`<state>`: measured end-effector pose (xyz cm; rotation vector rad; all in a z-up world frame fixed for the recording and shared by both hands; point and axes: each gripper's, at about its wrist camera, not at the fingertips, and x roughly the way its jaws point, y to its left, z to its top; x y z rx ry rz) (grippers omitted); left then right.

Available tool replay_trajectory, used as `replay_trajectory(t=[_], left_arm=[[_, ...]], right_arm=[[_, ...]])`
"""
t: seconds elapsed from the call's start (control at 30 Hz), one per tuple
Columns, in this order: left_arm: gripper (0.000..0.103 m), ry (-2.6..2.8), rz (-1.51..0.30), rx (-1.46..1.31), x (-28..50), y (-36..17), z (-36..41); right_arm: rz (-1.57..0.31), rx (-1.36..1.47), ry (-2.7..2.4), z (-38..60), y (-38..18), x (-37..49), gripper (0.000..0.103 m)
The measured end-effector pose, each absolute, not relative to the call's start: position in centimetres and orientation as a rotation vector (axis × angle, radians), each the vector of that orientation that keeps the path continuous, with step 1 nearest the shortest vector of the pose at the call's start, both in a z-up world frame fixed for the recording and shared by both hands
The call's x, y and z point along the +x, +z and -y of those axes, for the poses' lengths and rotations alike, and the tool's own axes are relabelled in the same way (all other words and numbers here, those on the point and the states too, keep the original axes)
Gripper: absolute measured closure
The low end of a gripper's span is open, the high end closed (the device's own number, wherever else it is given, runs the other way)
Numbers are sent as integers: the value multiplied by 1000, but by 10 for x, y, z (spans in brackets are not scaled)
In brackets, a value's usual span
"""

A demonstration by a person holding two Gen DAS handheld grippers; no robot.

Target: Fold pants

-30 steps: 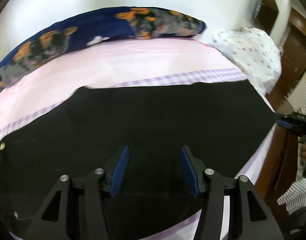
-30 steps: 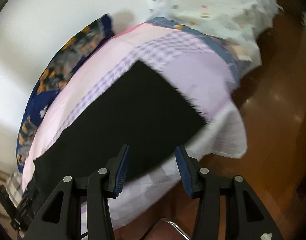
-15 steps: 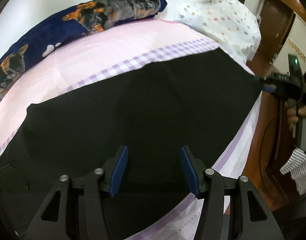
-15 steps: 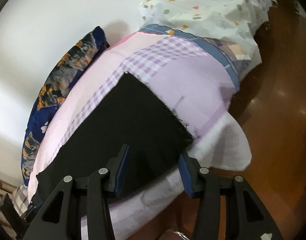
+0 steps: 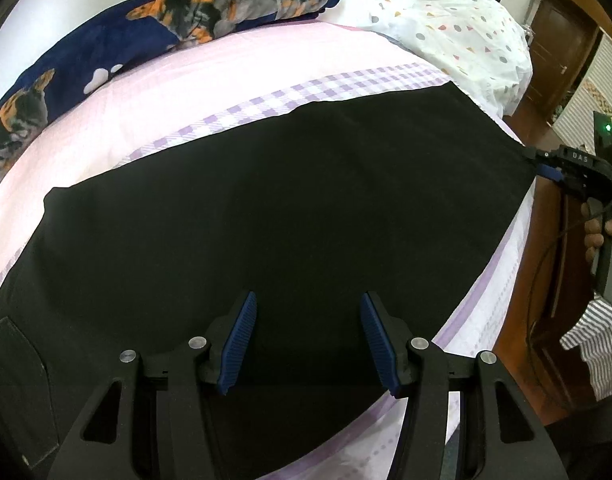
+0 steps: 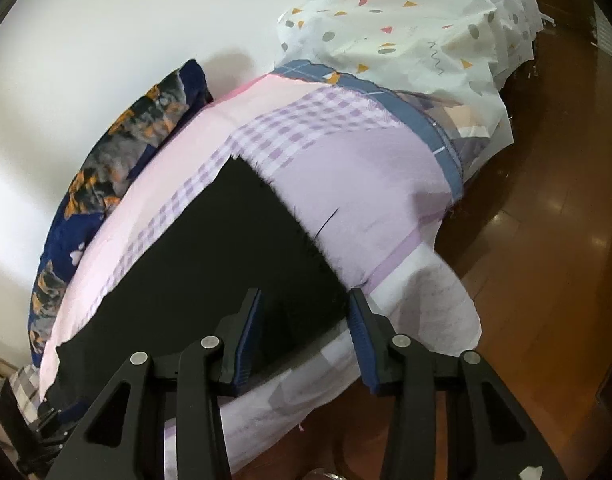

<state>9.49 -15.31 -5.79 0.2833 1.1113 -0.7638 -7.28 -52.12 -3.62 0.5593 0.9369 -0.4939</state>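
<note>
Since the earlier frames, the left wrist view has swung so that the black pants fill more of it, and the right gripper has come down to the hem corner. The pants lie spread flat across the bed, over its pink and lilac-checked sheet. Left wrist view: the left gripper hangs above the cloth, jaws apart with nothing clamped; a back pocket shows at lower left; the right gripper meets the far hem corner, held by a hand with a striped sleeve. Right wrist view only: the frayed hem edge and the wooden floor; the right jaws are closing, the hem corner between them, pads not visibly pressing. Both views: a dog-print blanket along the wall and a spotted white quilt.
</note>
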Motion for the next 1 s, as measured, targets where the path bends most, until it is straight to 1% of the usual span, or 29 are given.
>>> replay_trajectory(t=[0.07, 0.13, 0.43, 0.57, 0.63, 0.73, 0.87, 0.9, 0.93, 1.0], left_arm=[[48, -762, -1111, 286, 95, -58, 153], [48, -758, -1109, 286, 95, -58, 154], [46, -757, -1103, 280, 95, -61, 154], [43, -758, -1096, 282, 94, -61, 155], [42, -759, -1090, 285, 93, -61, 156], [41, -759, -1082, 283, 91, -61, 157], [40, -763, -1073, 267, 91, -62, 156], [40, -764, -1071, 262, 91, -62, 156], [40, -764, -1069, 254, 92, -62, 155], [40, -765, -1071, 232, 93, -61, 153]], right_arm=[[-932, 546, -468, 526, -38, -67, 63], [-942, 543, -444, 527, -38, -62, 60], [-933, 660, -329, 513, -42, -71, 60], [-945, 678, -288, 498, -46, -63, 69], [-963, 713, -287, 495, -51, -58, 80], [-960, 747, -313, 495, -54, -59, 86], [-920, 798, -359, 507, -51, -58, 86], [-918, 808, -365, 510, -51, -56, 88], [-921, 808, -374, 510, -50, -53, 94], [-938, 791, -378, 506, -46, -45, 95]])
